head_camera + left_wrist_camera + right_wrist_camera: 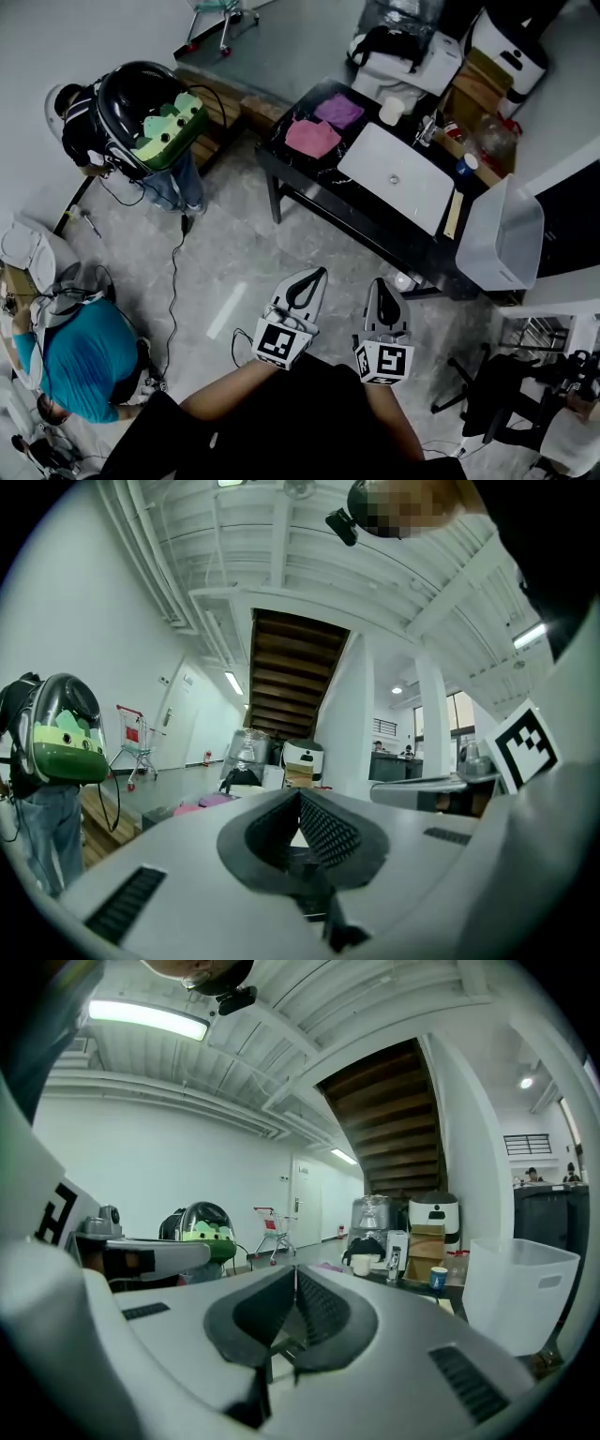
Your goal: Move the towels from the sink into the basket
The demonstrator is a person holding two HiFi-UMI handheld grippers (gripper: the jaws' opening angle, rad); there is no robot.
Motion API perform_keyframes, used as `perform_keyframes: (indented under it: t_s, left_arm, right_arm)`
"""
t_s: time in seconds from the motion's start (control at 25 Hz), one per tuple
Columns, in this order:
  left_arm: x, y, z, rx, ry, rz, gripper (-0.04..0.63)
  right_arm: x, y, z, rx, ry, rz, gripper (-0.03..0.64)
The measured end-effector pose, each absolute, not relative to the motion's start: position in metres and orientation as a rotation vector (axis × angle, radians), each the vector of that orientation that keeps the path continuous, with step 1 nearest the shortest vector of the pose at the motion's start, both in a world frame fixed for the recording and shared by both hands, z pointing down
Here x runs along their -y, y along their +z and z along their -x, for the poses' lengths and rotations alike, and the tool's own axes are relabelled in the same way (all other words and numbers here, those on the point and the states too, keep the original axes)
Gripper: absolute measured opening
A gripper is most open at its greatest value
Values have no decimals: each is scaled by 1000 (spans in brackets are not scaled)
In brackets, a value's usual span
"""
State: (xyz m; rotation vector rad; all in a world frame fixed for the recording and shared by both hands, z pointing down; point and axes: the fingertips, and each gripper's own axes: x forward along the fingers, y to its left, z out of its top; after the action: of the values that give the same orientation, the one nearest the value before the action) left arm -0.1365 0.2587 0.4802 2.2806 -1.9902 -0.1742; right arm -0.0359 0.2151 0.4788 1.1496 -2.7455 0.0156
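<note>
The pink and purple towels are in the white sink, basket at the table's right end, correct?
No. The head view shows the pink towel and purple towel on the black table beside the sink, not in it. The basket placement is right.

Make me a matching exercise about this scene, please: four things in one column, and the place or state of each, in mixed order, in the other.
Things:
1. pink towel
2. sink
3. basket
4. left hand-held gripper

Places or states:
A. stands right of the sink in the head view
B. shut, nothing between its jaws
C. lies on the black table, left of the sink
D. set into the table, no towel in it

Pairs: 1-C, 2-D, 3-A, 4-B
</note>
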Motion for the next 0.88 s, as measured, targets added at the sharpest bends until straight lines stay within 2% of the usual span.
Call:
perform_keyframes:
  t_s: [0.56, 0.88]
  left_arm:
    - [-212, 490, 177, 2052, -188, -2202, 2]
    - [-149, 478, 200, 2175, -114, -2172, 2]
  right_arm:
    - [-155, 497, 65, 2778, 86, -1106, 20]
    - [-77, 488, 107, 2882, 100, -976, 20]
